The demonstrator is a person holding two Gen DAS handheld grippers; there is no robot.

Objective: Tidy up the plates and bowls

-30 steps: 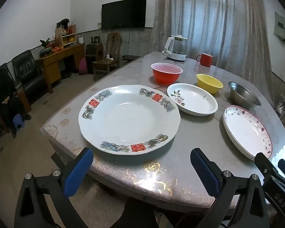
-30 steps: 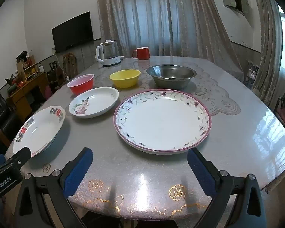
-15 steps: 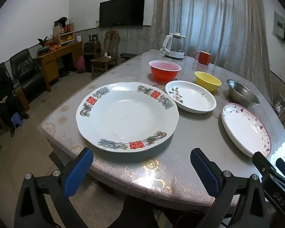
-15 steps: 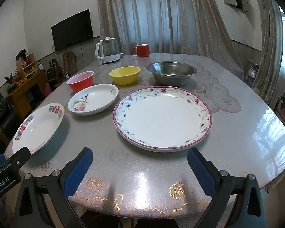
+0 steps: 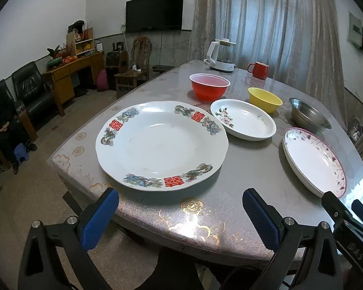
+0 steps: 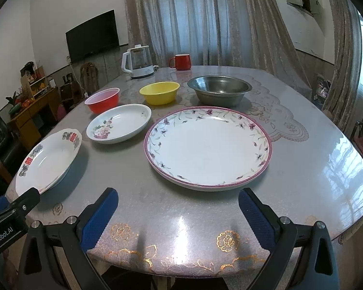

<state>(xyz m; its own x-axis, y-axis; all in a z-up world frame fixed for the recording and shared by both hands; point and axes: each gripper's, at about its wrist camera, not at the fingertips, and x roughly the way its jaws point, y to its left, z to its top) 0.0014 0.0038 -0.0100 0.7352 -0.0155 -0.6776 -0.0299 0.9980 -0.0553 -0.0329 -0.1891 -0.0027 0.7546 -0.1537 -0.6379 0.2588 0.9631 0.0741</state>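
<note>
A large white plate with red characters point(image 5: 161, 145) point(image 6: 48, 160) lies near the table's left edge. A small flowered dish point(image 5: 243, 119) point(image 6: 119, 126) sits behind it. A big pink-rimmed plate point(image 5: 313, 160) point(image 6: 208, 147) lies to the right. Behind stand a red bowl point(image 5: 209, 87) point(image 6: 102, 99), a yellow bowl point(image 5: 265, 99) point(image 6: 160, 92) and a steel bowl point(image 5: 308, 116) point(image 6: 221, 89). My left gripper point(image 5: 180, 217) is open and empty, in front of the red-character plate. My right gripper point(image 6: 177, 213) is open and empty, in front of the pink-rimmed plate.
A white kettle point(image 6: 139, 61) and a red mug point(image 6: 181, 61) stand at the table's point(image 6: 302, 169) far side. Curtains hang behind. To the left are a wooden desk point(image 5: 72, 77), chairs and a seated person point(image 5: 0, 116).
Both grippers have drawn back and risen slightly from the table. The plates and bowls have not moved. Both stay open.
</note>
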